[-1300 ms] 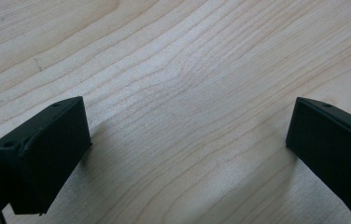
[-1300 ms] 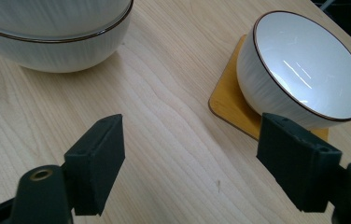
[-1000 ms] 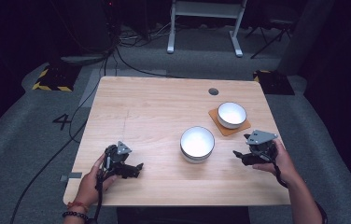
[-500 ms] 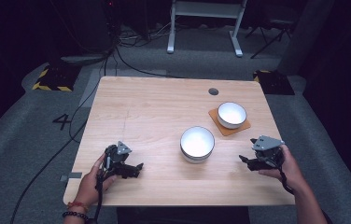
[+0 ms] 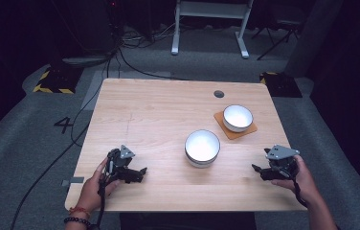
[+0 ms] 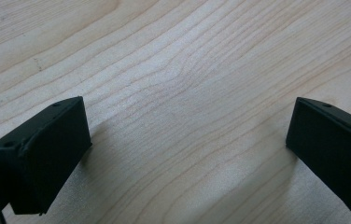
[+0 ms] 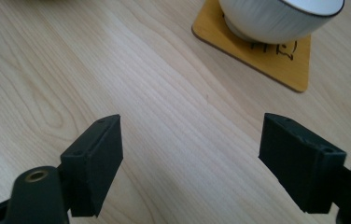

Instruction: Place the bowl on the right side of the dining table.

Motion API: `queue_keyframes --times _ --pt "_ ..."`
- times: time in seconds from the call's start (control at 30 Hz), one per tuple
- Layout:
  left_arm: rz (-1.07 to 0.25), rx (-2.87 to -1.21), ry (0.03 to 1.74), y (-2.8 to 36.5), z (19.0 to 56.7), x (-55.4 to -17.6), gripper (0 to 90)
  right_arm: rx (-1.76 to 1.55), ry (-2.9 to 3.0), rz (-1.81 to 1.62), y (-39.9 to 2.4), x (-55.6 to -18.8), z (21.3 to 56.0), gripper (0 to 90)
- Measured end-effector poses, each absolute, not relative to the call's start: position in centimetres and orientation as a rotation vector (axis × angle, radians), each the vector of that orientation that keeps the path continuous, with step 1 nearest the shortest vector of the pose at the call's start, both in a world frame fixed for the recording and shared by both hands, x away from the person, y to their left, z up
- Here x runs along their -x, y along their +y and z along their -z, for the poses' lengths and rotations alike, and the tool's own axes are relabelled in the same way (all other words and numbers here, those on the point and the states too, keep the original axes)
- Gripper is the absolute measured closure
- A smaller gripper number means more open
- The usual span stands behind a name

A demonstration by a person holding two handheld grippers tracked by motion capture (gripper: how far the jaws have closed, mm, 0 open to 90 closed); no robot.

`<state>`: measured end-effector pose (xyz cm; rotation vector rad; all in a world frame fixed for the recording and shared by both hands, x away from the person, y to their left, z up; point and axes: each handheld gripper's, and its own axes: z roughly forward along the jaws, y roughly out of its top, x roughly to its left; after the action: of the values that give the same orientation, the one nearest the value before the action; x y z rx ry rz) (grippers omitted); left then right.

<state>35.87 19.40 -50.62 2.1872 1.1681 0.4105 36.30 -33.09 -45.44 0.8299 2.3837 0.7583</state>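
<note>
Worktop (image 5: 159, 110): a pale wooden top with visible grain, seen from above; a small dark round disc (image 5: 219, 94) sat in its far right part.

Near bowl (image 5: 202, 147): a white bowl stood upright on the bare wood, a little right of the middle and toward the person's side. It lay between the two hand-held grippers, apart from both.

Far bowl (image 5: 238, 117): a second, smaller white bowl with a dark rim stood on an orange square coaster (image 5: 235, 132), beyond and to the right of the near bowl. The two bowls were near each other but not touching. In the right gripper view the far bowl (image 7: 281, 14) and coaster (image 7: 276, 60) lay ahead of the jaws, at the top edge.

Left hand-held gripper (image 5: 137, 173): it was held low over the near left part of the worktop by the left hand (image 5: 94, 184), jaws pointing right toward the near bowl. Its jaws stood spread wide with only bare wood between them, as the left gripper view (image 6: 183, 154) showed.

Right hand-held gripper (image 5: 259, 170): it was held by the right hand (image 5: 305, 179) near the front right edge, jaws pointing left. Its jaws were spread wide and held nothing; the right gripper view (image 7: 190, 154) showed bare wood between them.

Floor (image 5: 34, 143): grey carpet with black cables, a yellow-and-black striped patch, and a painted figure 4.
</note>
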Motion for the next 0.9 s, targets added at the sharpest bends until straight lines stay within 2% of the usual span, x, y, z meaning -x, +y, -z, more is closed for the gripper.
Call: queue_keyframes --times 0.9 --pt "-0.404 -2.186 1.166 19.4 50.6 -35.9 0.0 -0.963 2.392 -0.817 -37.3 -34.5 48.5 21.1"
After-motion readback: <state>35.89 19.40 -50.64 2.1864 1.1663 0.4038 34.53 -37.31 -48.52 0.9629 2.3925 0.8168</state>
